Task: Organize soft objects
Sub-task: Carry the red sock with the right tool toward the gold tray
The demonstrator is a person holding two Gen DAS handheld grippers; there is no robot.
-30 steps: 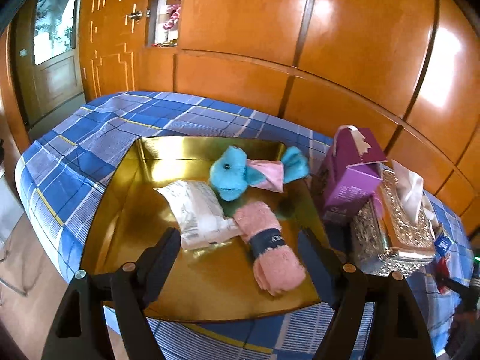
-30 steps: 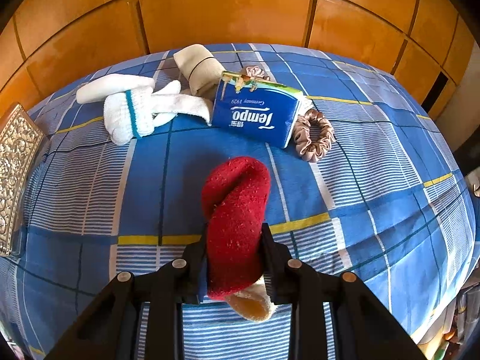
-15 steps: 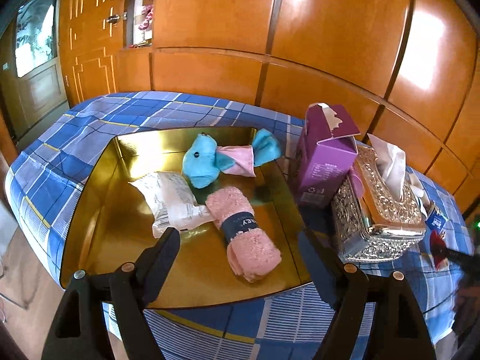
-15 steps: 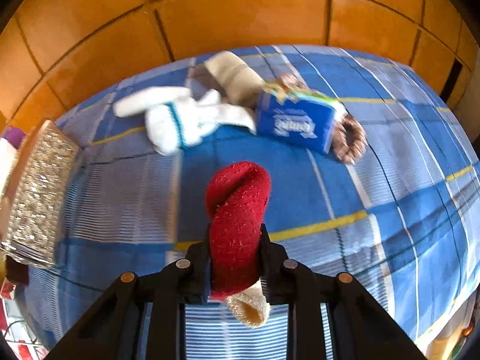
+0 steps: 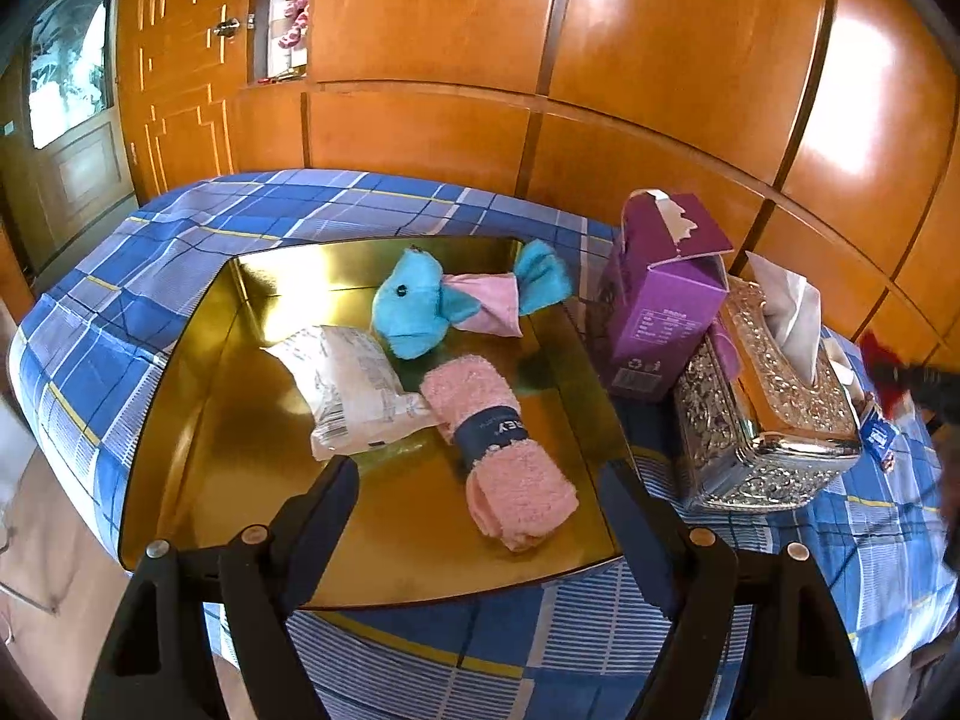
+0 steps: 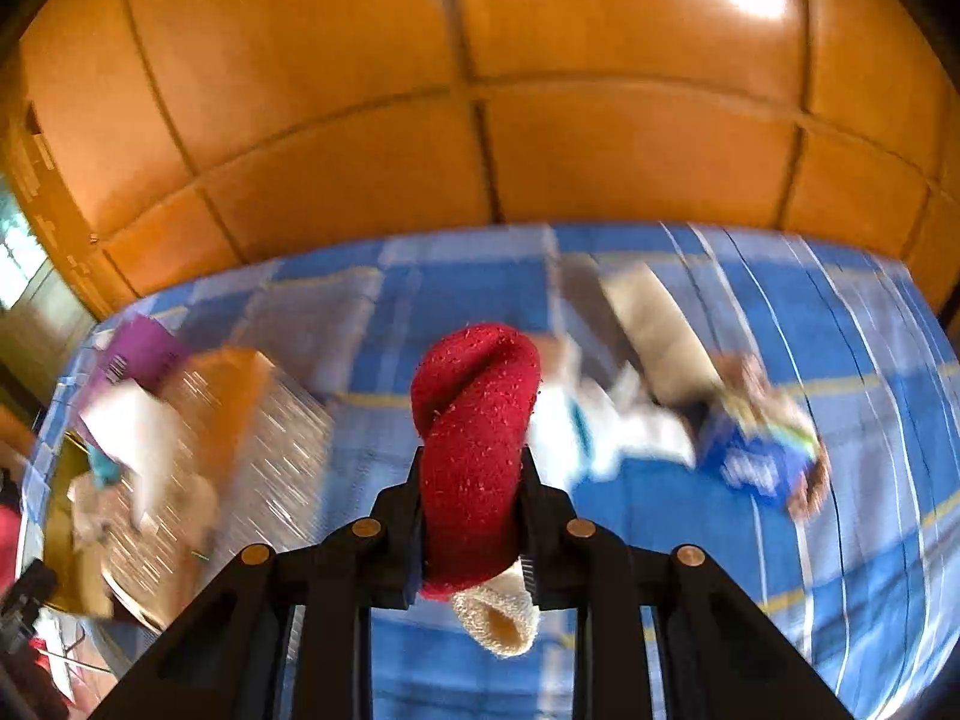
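the right claw [image 6: 474, 516] is clamped tight on a rolled red sock [image 6: 474, 450], its cream cuff poking out below the jaws, and carries it clear above the blue plaid worktop [image 6: 780, 570]; that view is smeared by motion. the left claw [image 5: 480, 516] stands wide open and empty, poised over the near edge of the gold tray [image 5: 180, 480]. three soft things already lie in the tray: a blue plush fish [image 5: 420, 306] with pink fin at the back, a white soft packet [image 5: 354, 390] at its left, and a pink rolled towel [image 5: 504, 450] with a dark band, touching the packet. so the job looks partly done, with the red sock likely next for the tray. left out on the cloth, blurred, are white socks [image 6: 606, 432], a beige roll [image 6: 654, 324], a blue tissue pack [image 6: 750, 462] and what seems a brown scrunchie [image 6: 810, 480]. a purple carton [image 5: 666, 294] and an ornate silver tissue box [image 5: 768, 420] stand just beside the tray, between it and those leftovers.
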